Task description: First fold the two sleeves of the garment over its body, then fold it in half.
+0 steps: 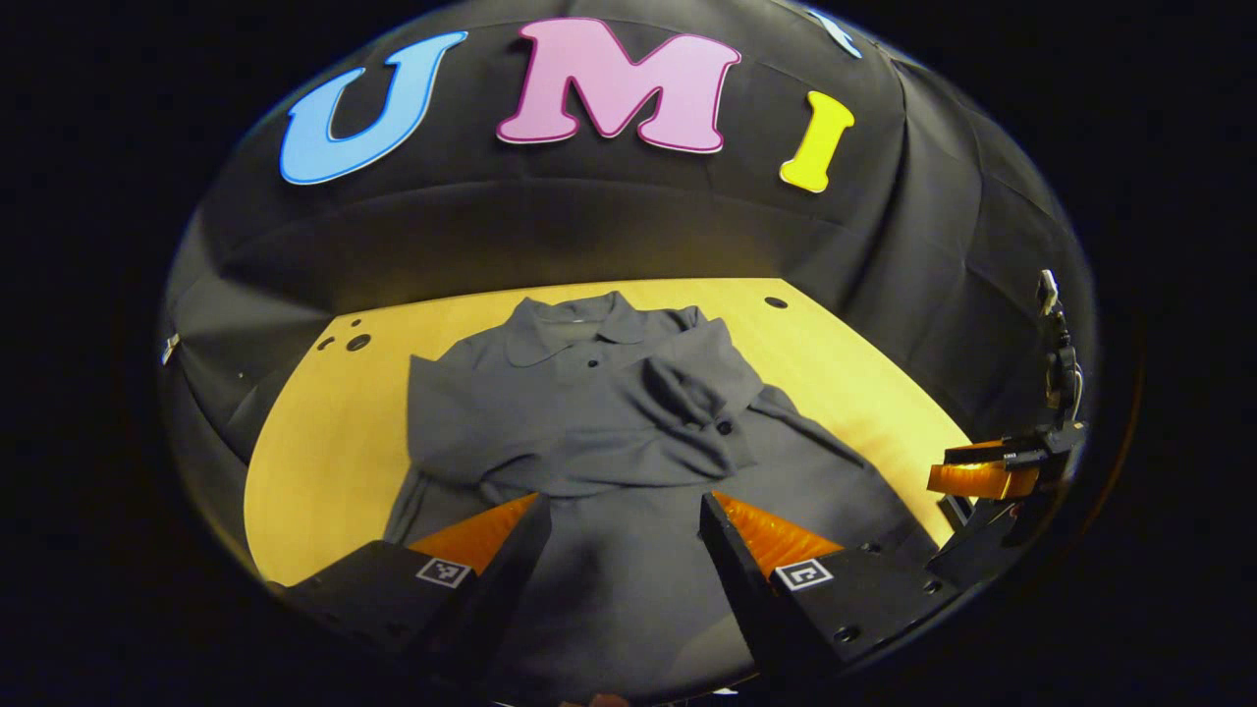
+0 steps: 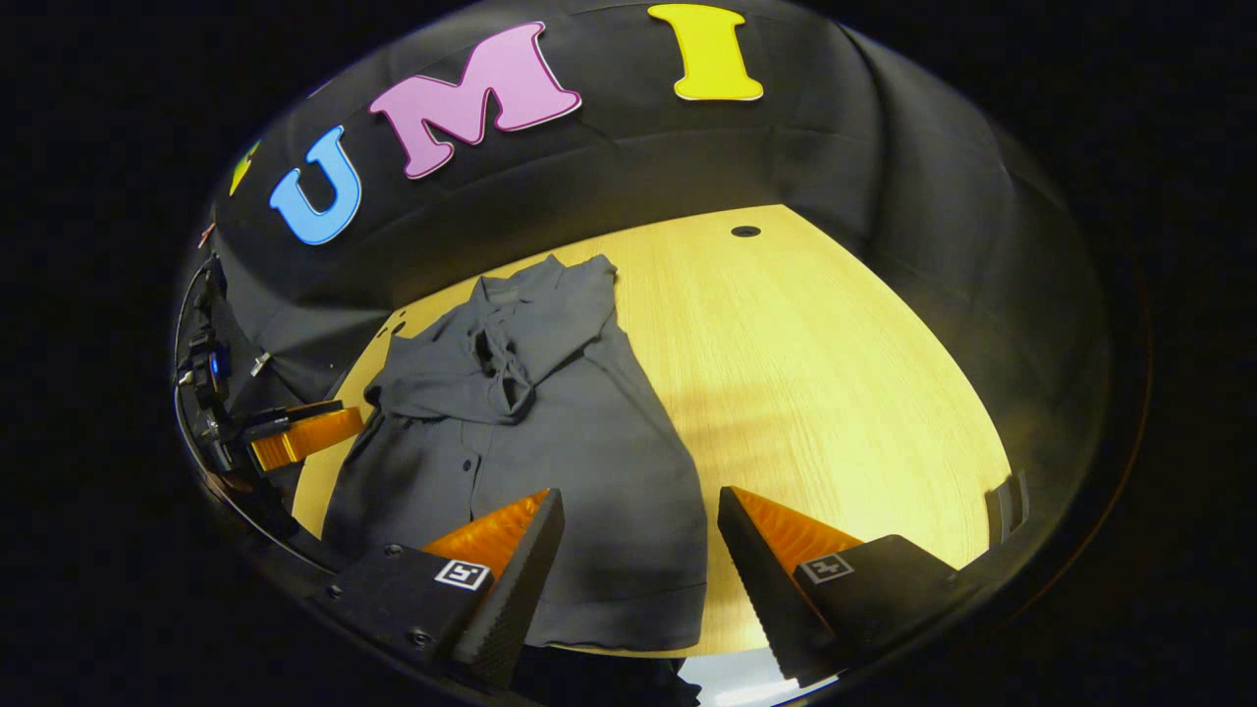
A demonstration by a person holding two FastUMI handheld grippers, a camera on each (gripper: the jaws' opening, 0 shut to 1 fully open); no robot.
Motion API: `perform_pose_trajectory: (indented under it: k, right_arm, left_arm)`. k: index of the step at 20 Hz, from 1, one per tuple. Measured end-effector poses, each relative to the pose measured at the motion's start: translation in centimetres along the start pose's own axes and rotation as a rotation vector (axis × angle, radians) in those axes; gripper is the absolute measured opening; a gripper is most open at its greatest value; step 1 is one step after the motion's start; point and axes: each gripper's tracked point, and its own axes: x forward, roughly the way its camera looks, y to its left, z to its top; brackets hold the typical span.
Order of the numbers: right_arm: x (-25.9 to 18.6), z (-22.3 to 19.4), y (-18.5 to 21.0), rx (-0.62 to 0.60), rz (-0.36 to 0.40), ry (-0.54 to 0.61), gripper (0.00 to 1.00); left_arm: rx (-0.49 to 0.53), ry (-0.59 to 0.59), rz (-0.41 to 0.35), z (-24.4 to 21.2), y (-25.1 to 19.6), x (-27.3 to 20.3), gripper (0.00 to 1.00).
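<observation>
Left gripper view shows garment collar; right gripper view, hem.

The garment's hem is running out of sight behind the fingers at the left gripper view's bottom edge.

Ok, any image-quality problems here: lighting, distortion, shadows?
Left gripper view: strong fisheye bends the table edge; the garment is dim but sharp. Right gripper view: same distortion, warm light on the tabletop, soft shadow bands right of the garment.
</observation>
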Motion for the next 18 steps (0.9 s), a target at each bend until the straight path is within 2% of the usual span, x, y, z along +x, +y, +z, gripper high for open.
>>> perform_pose_trajectory:
  k: [4,10,11,12,18]
  right_arm:
    - [-0.1,-2.0,0.7,0.0,-0.016,0.045,0.98]
    - [0.0,-5.0,0.5,-0.009,-0.049,0.11,0.98]
    - [0.1,-5.5,0.3,-0.004,-0.054,0.12,0.98]
    - [0.1,-5.9,0.2,0.005,-0.057,0.129,0.98]
    - [0.8,-8.9,-1.0,-0.013,-0.087,0.204,0.98]
  left_arm:
    - [-0.014,0.062,0.041,-4.4,4.2,-3.3,0.96]
    - [-0.101,0.173,0.148,-11.4,9.8,-6.9,0.96]
    - [-0.104,0.189,0.161,-12.5,10.5,-7.2,0.92]
    - [-0.106,0.207,0.172,-13.6,11.2,-7.4,0.96]
    - [-0.104,0.319,0.193,-18.5,12.9,-6.8,0.96]
